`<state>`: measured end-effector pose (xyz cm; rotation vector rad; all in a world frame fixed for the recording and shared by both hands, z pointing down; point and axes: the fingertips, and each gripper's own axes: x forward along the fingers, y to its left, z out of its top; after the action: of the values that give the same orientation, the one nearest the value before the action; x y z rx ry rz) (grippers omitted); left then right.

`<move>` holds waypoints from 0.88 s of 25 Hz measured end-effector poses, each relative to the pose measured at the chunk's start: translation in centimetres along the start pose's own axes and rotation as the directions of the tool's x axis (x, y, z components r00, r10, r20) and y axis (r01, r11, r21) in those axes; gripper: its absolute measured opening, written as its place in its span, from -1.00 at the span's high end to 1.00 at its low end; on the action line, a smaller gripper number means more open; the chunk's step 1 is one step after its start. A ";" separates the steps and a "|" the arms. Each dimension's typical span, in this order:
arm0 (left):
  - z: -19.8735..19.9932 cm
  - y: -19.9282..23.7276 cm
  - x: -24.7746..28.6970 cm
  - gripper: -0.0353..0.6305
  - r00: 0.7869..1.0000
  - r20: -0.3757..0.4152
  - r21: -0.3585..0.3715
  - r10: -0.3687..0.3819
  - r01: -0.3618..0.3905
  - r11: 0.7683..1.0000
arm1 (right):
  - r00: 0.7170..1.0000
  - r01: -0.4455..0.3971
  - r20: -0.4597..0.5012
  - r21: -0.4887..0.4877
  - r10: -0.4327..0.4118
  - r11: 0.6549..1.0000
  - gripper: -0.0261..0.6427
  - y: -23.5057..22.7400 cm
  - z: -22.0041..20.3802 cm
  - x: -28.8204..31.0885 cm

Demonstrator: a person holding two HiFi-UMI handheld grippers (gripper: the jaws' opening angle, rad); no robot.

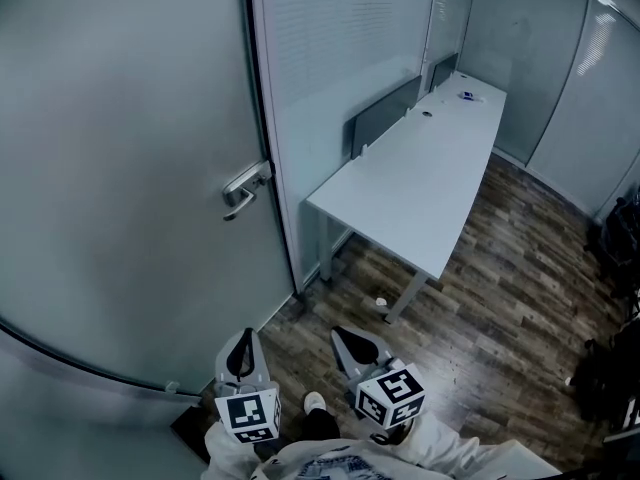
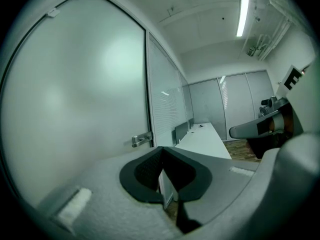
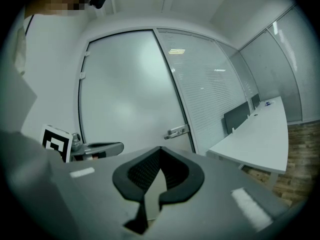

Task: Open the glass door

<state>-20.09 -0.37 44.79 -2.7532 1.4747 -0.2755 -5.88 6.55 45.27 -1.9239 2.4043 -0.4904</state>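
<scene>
So we judge this the approach: left gripper (image 1: pixel 241 353) and right gripper (image 1: pixel 357 346), jaws pressed together empty, must next reach the lever handle (image 1: pixel 245 188) at the right edge of the glass door (image 1: pixel 120 168).

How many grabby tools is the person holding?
2. The left tool is low in the head view, by the glass door; the right tool is beside it, nearer the white table. No others show.
</scene>
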 end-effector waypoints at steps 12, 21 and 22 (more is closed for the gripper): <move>1.0 5.2 8.6 0.88 0.999 0.016 0.010 -0.033 0.033 0.999 | 1.000 0.024 0.003 -0.011 -0.024 1.000 0.91 -1.9 2.7 9.5; 0.2 6.5 11.1 0.88 0.999 -0.001 -0.018 -0.035 0.035 0.999 | 0.999 0.027 -0.027 0.002 -0.027 1.000 0.91 -2.9 2.4 12.7; 0.0 6.7 11.4 0.88 0.999 -0.005 -0.020 -0.032 0.032 0.999 | 0.999 0.022 -0.029 0.003 -0.022 1.000 0.91 -2.9 2.4 13.0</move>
<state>-19.46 -13.53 45.88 -2.7960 1.4435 -0.2705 -5.71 -7.00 46.05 -1.9575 2.4007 -0.5271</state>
